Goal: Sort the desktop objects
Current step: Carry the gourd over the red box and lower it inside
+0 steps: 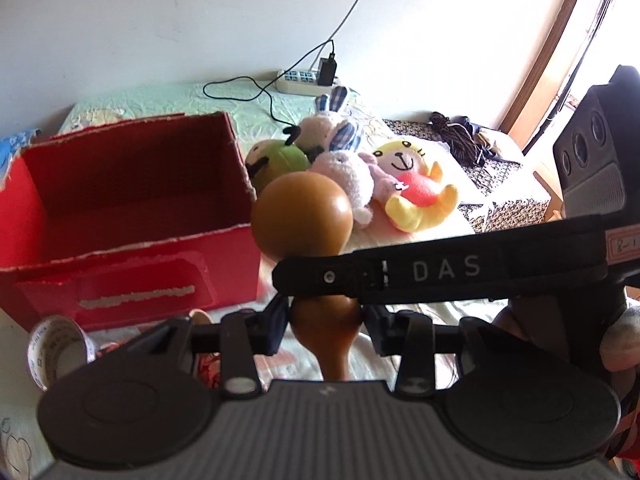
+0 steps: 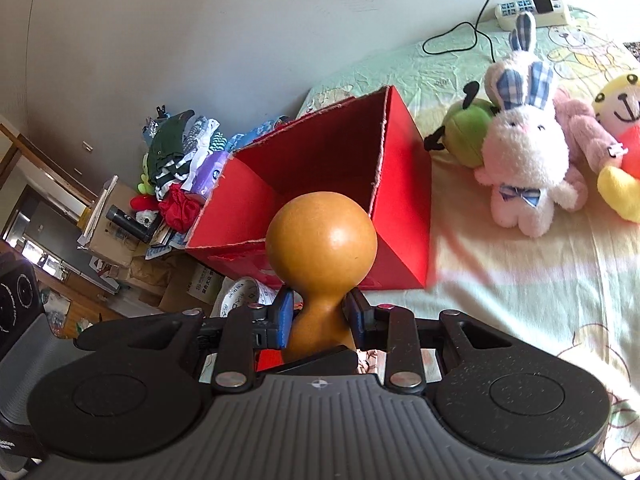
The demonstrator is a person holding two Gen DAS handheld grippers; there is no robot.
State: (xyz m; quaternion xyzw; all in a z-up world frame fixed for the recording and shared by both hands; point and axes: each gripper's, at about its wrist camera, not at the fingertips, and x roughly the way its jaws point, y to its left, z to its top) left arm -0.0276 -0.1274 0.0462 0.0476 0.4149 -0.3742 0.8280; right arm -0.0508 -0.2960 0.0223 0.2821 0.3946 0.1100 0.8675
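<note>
A brown gourd (image 1: 302, 216) (image 2: 322, 236) is held above the bedsheet, just right of an open red cardboard box (image 1: 132, 280) (image 2: 400, 216) whose inside looks empty. My left gripper (image 1: 326, 320) is shut on the gourd's lower bulb. My right gripper (image 2: 318, 312) is shut on the gourd's narrow neck, with blue pads on both sides. In the left wrist view the right gripper's finger (image 1: 420, 270) crosses in front of the gourd's neck and hides it.
Plush toys lie right of the box: a white rabbit (image 2: 524, 160) (image 1: 344, 168), a green one (image 2: 468, 128), a pink one (image 2: 580, 132), a yellow bear (image 1: 416, 188). A tape roll (image 1: 56, 348) (image 2: 244, 296) sits before the box. A power strip (image 2: 532, 10) lies by the wall.
</note>
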